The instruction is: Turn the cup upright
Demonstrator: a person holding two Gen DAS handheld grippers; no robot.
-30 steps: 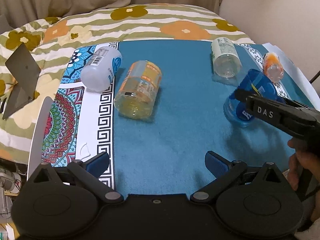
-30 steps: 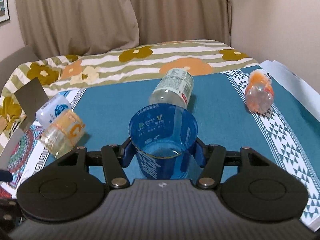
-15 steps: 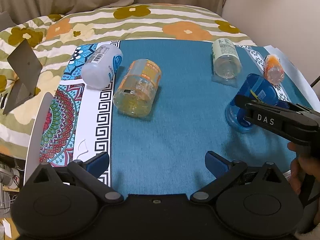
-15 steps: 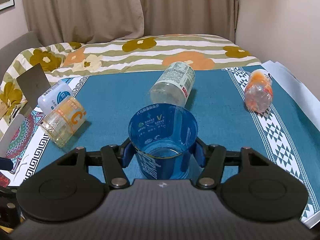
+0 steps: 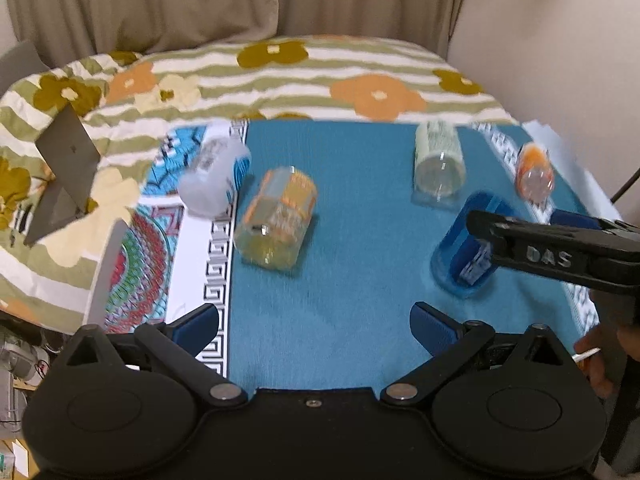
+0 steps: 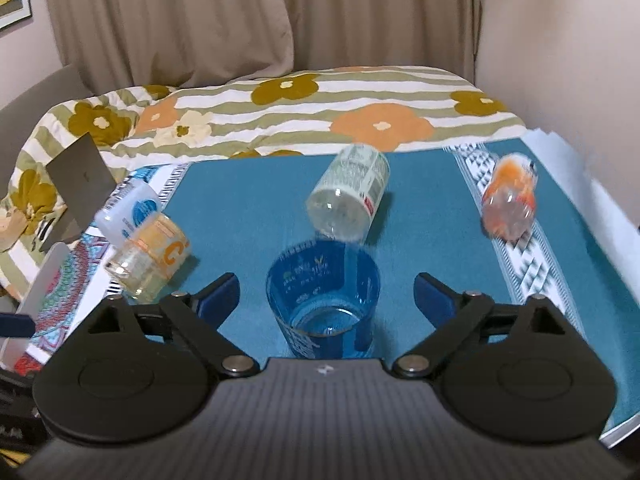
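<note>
The blue cup (image 6: pixel 323 300) stood on the blue cloth (image 6: pixel 248 216) with its open mouth up, right between the two fingers of the right gripper (image 6: pixel 326 294). Those fingers were spread wide apart, and neither one touched the cup. From the left side the cup (image 5: pixel 466 248) looked a bit tilted, but that picture was blurry, so I could not be sure it stood straight. The left gripper (image 5: pixel 316 326) was open too. It held nothing and hung over bare cloth, well away from the cup.

The flip looked almost done. It seemed to be the letting-go step. The next move should be to pull the right gripper straight back and up, slowly, so that no finger bumps the cup and knocks it over.

A clear bottle (image 6: pixel 350 198) lay on its side just behind the cup. An orange jar (image 6: pixel 150 258) lay off to the left. A small orange bottle (image 6: pixel 510 200) lay off to the right.
</note>
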